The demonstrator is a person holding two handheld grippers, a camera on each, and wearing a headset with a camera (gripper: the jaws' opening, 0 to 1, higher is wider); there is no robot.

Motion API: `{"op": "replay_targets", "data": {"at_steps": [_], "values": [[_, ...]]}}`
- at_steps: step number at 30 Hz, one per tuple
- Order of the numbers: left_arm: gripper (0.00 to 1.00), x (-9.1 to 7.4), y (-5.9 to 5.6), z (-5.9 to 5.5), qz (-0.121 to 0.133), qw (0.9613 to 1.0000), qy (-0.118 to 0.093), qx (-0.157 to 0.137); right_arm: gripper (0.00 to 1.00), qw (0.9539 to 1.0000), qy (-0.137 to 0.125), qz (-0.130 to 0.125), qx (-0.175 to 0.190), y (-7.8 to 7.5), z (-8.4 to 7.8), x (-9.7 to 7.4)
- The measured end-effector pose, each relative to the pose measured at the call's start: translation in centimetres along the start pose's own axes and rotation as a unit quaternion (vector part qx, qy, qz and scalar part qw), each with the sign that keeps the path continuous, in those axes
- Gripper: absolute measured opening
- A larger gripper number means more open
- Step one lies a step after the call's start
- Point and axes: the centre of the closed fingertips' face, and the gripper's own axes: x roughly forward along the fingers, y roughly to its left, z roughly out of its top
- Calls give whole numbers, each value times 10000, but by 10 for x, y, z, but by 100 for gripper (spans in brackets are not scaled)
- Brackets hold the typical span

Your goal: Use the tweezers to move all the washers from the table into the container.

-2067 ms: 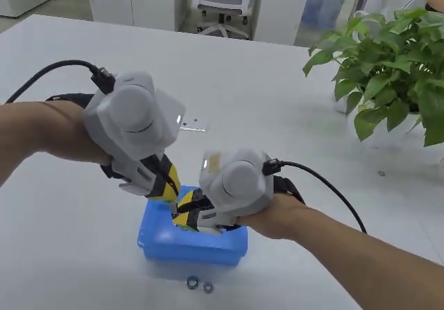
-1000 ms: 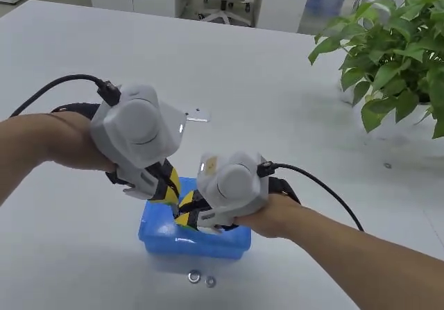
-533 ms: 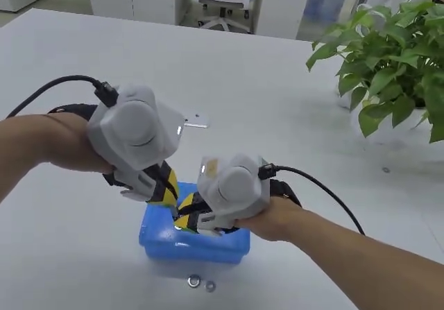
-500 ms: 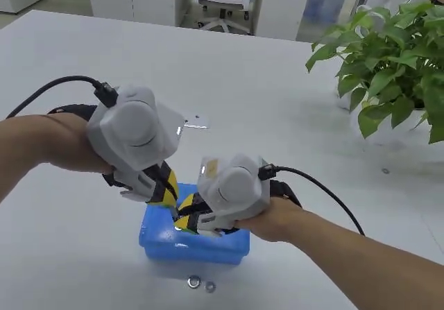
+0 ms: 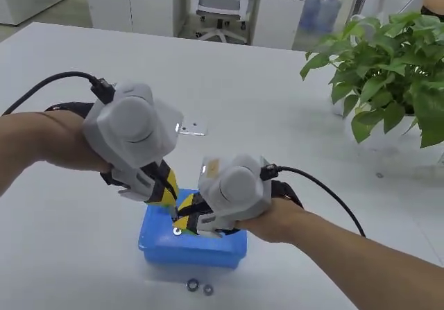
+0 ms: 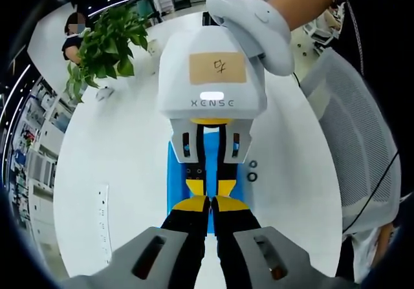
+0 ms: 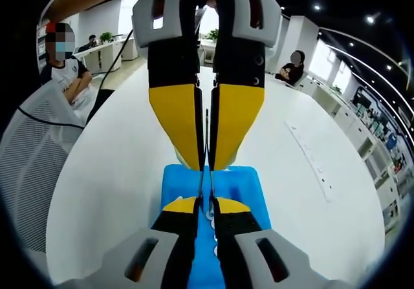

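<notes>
We judge this the drop step. The left claw [image 5: 165, 193] and right claw [image 5: 186, 216], both pressed onto the tweezers [image 7: 206, 134], meet over the blue container [image 5: 191, 251] at lower centre. Two washers [image 5: 193, 283] lie on the worktop [image 5: 291, 130] just below it (at the bottom edge). Next we should probably ease the squeeze, then reach for those.

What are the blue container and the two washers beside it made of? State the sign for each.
Blue container: likely plastic, smooth and slightly glossy; uniform colour, soft highlights.
Washers: likely metal; small grey rings with a dull shine, though too small for certainty.
</notes>
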Motion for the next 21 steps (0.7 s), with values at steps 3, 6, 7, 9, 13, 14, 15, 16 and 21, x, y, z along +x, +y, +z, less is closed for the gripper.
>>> {"op": "replay_targets", "data": {"at_steps": [3,6,7,9,13,14,15,16,21], "values": [[6,-4,-3,4,15,10000,-5,9,11,10000,-22,-16,-8,2,3,-3],[6,-7,-6,6,19,10000,-4,8,11,10000,-38,-36,-21,5,6,-6],[6,-8,-8,7,18,10000,-1,9,11,10000,-39,-40,-26,7,7,-7],[6,-11,-11,9,20,10000,-7,2,11,10000,-52,-51,-30,9,9,-9],[6,-15,-15,13,3,10000,-9,-3,11,9999,-87,-65,-58,14,14,-13],[6,-16,-16,14,2,10000,-2,4,11,9999,-105,-63,-66,16,15,-13],[6,-16,-17,15,-1,10000,6,12,11,9999,-117,-63,-76,17,17,-14],[6,-17,-18,16,-6,10000,11,13,11,9999,-129,-61,-79,18,18,-15],[6,-22,-23,22,-16,10000,-18,15,11,9998,-170,-77,-103,23,23,-20]]}}
